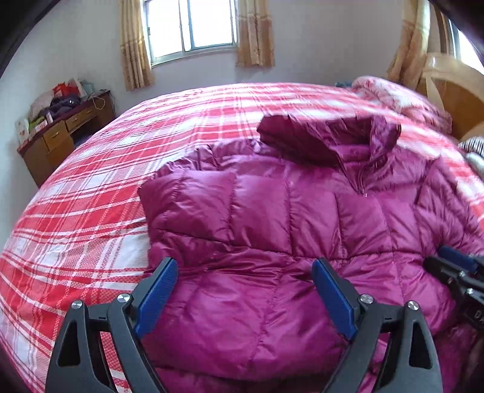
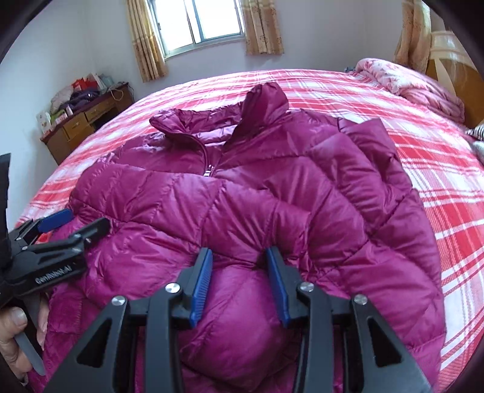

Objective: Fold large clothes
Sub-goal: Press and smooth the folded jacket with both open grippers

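Magenta jacket [image 2: 242, 196]: lies zipped on your plaid bed [image 2: 438, 169].
Left gripper [image 1: 245, 290]: spread, empty.
Right gripper [image 2: 239, 281]: parted, grasping nothing.

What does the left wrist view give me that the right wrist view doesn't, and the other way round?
Only the left wrist view: the left gripper head-on, jaws wide open over the jacket's lower part, and the left sleeve folded across the front.

Only the right wrist view: the right gripper with jaws open around a puff of jacket, the zipper pull, the right sleeve folded in, and a hand holding the left gripper.

Both: the jacket lying front up on the plaid bed, the window, curtains and the desk.
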